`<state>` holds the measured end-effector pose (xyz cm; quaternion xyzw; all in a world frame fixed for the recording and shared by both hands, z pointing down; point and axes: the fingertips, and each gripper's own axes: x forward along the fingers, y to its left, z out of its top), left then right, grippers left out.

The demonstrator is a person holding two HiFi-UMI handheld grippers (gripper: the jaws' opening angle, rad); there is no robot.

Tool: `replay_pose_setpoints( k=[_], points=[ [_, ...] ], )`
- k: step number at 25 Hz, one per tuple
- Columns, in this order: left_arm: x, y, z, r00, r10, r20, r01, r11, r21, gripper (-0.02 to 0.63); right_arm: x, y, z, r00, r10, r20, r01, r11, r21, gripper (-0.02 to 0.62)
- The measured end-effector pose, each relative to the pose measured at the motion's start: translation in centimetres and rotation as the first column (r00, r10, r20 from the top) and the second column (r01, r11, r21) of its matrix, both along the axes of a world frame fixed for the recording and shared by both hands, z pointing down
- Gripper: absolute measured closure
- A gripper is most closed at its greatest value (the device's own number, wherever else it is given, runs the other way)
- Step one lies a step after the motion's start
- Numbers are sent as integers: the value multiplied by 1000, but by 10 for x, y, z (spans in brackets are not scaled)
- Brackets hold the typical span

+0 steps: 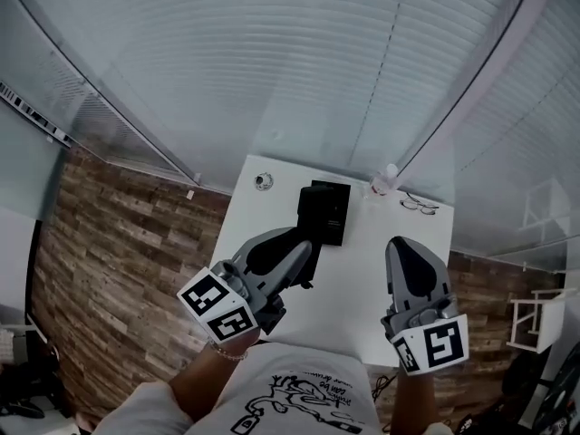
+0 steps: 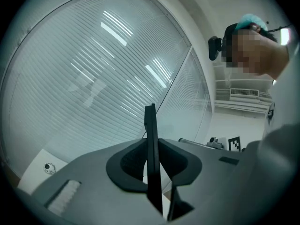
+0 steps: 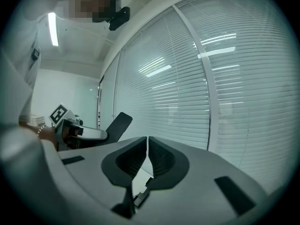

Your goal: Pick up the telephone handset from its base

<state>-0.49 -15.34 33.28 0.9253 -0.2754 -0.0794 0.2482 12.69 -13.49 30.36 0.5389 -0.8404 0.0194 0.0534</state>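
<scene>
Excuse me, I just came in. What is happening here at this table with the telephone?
A person at a white table holds a gripper in each hand. The left gripper is closed on what seems to be the telephone handset, seen as a thin black slab, held clear of the black base on the table. The right gripper is shut and empty. Glasses and a small bottle sit at the far edge.

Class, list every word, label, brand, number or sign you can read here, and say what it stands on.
No text can be read.
Shirt: print beside a drawing, too blurred to read.
Left cube, right cube: square marker patterns, no words.
Telephone: too small to show any label.
</scene>
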Motion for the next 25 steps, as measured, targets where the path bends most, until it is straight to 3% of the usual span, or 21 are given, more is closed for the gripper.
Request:
replay_pose_setpoints(
  k=[8, 25],
  points=[
    [-5, 8, -46, 1000, -2, -14, 3, 998, 64, 537, -2, 13, -43, 1000, -15, 0, 15, 999, 33, 583],
    [-2, 53, -62, 1000, 22, -15, -19, 987, 158, 537, -12, 56, -55, 999, -51, -19, 52, 996, 71, 583]
  ],
)
